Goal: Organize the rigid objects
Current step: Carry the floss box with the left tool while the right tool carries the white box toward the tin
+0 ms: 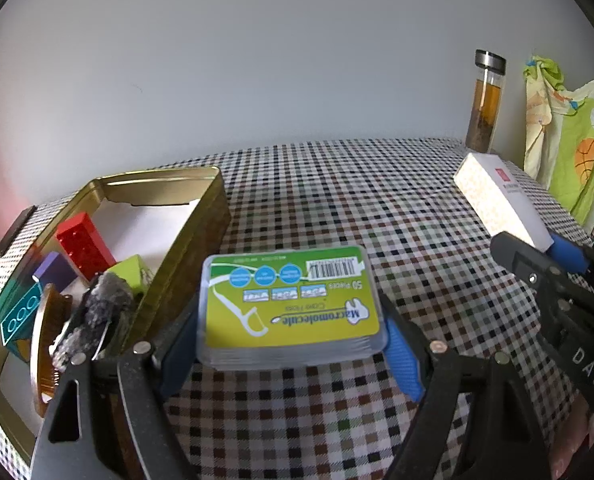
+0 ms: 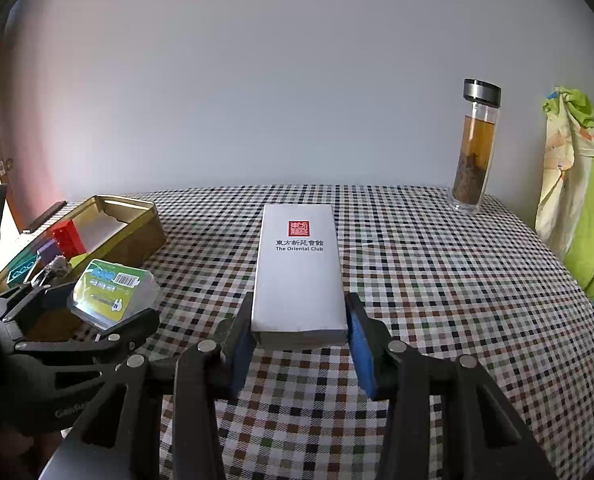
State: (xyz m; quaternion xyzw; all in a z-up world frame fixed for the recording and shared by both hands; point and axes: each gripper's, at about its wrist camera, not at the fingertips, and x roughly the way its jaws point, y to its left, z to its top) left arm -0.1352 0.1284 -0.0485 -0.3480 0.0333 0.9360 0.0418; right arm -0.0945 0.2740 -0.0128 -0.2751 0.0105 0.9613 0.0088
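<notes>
Your gold tin (image 1: 213, 216) is already crowded with blocks, so the long white box (image 2: 299, 268) may not fit and could knock its rim. Your right gripper (image 2: 299, 336) squeezes that box by its near end only, above the checked table (image 2: 437, 280); it may tip. Your left gripper (image 1: 291, 348) clamps the floss case (image 1: 291, 300), just beside the tin; it could slip.

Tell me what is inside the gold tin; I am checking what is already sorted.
Inside the tin: a red brick, a purple block, a green block, a teal brick, a grey fuzzy thing and a white liner. The near corner is hidden.
</notes>
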